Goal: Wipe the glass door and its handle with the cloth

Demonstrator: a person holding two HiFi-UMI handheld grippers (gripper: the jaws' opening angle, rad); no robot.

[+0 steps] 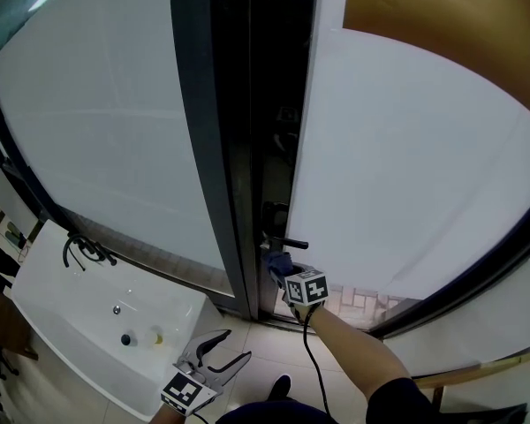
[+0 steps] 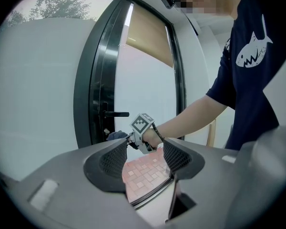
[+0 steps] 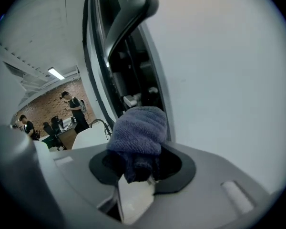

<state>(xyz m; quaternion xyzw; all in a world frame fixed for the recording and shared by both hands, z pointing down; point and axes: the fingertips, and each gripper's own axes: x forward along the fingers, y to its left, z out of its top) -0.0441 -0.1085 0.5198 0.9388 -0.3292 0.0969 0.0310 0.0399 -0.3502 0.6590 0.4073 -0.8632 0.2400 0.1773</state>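
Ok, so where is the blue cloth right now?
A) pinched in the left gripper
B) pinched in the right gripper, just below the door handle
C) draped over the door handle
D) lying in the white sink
B: the right gripper view shows the blue cloth clamped in the right gripper, just under the black door handle. The left gripper is open and holds nothing.

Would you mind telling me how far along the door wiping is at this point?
Done: the cloth is clamped in the right claw. In hand: it sits at the door edge just below the handle. Left: likely the handle itself, and the glass door, where no wiped area shows. The left claw hangs open, empty.
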